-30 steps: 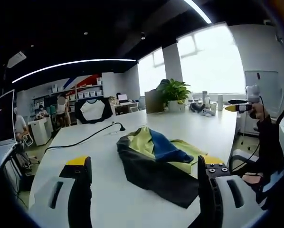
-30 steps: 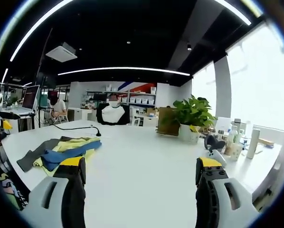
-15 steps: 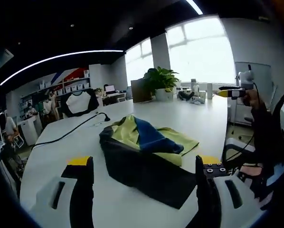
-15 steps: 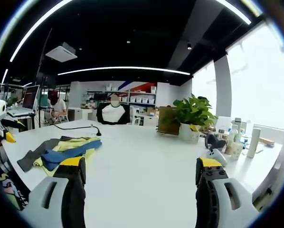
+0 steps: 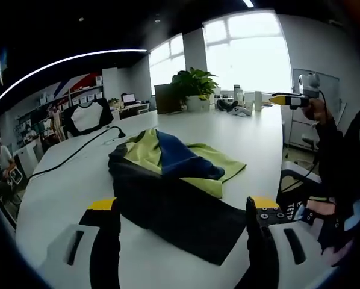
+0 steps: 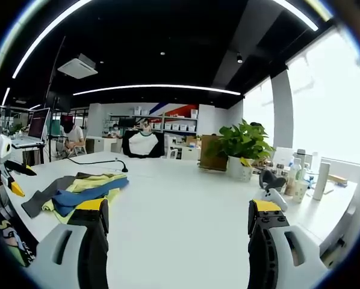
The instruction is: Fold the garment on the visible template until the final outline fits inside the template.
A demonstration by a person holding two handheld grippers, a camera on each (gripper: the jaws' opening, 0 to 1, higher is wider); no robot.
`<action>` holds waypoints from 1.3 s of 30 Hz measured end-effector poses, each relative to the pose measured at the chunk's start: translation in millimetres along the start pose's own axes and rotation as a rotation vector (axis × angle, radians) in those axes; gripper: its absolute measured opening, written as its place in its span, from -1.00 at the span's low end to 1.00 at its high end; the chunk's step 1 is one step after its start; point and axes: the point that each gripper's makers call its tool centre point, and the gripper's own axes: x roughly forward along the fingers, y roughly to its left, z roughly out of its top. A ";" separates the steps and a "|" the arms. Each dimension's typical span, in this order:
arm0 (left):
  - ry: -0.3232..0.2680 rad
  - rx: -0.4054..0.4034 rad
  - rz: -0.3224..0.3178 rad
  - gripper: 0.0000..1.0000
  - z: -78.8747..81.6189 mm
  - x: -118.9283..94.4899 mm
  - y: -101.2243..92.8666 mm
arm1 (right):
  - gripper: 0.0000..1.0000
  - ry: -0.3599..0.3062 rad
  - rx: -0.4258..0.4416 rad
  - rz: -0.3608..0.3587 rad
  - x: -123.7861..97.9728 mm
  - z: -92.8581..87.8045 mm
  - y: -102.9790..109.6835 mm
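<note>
Left tongs (image 5: 183, 208) were released, jaws wide apart, hovering low over the near edge of the garment (image 5: 174, 183). Garment lay crumpled at frame centre on the white bench (image 5: 59, 186): dark panel nearest, yellow-green and blue folds behind. Right tongs (image 6: 179, 211) were also released, grasping nothing, above bare bench; garment at left of that frame. Potted plant (image 6: 245, 147) stood upper right.

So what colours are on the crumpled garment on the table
Black, yellow-green and blue panels on the garment, clearest in the left gripper view.
</note>
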 end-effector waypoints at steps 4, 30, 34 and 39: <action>0.017 0.000 -0.023 0.80 -5.3 6.5 -6.5 | 0.99 -0.002 -0.001 0.005 0.0 0.4 1.6; 0.120 -0.042 -0.153 0.17 -42.3 31.1 -35.4 | 0.99 -0.001 -0.001 0.007 -2.3 0.7 2.1; 0.091 -0.016 -0.172 0.10 -39.3 34.9 -36.8 | 0.93 -0.002 0.000 0.003 -3.4 1.0 1.3; 0.090 -0.020 -0.164 0.07 -39.0 36.3 -34.3 | 0.94 0.002 0.003 0.003 -2.8 0.1 2.4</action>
